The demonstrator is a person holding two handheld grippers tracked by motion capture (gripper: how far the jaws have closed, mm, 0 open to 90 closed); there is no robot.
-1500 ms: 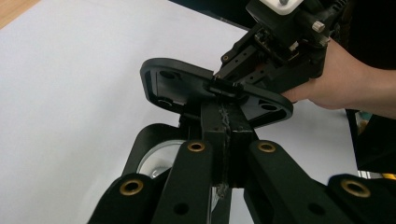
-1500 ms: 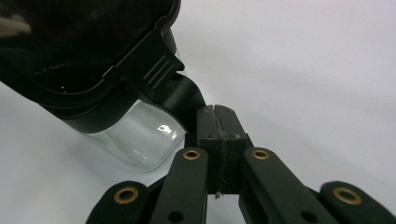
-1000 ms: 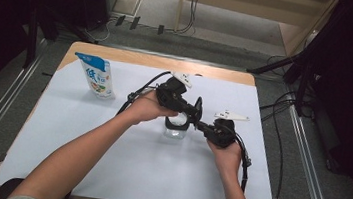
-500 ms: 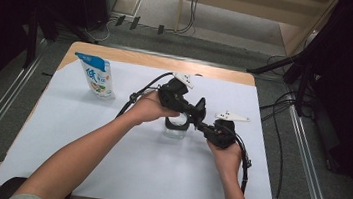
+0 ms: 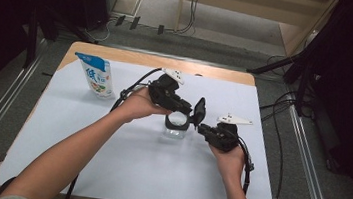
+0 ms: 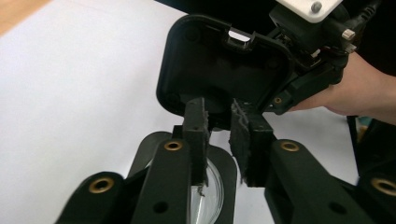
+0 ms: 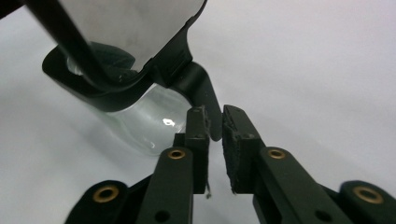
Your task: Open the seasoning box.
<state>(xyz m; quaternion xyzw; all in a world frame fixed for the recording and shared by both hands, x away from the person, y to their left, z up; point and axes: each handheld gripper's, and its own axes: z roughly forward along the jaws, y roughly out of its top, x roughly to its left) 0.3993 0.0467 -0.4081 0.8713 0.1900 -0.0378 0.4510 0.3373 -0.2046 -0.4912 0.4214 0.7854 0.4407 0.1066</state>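
A small clear container (image 5: 176,129) with a black rim stands mid-table, its hinged black lid (image 5: 199,110) raised upright. My left gripper (image 5: 187,110) reaches in from the left at the lid. In the left gripper view its jaws (image 6: 218,109) have just been opening, and they stand a little apart under the lid (image 6: 219,60), pads off it. My right gripper (image 5: 202,128) comes in from the right at rim height. Its jaws (image 7: 214,116) have also just been opening, and a black tab (image 7: 204,88) of the container (image 7: 144,126) sits loosely between them.
A blue and white pouch (image 5: 95,76) stands at the table's back left. A white sheet (image 5: 107,162) covers the tabletop, with the wooden edge (image 5: 119,54) showing at the back. Cables trail from both grippers toward the front.
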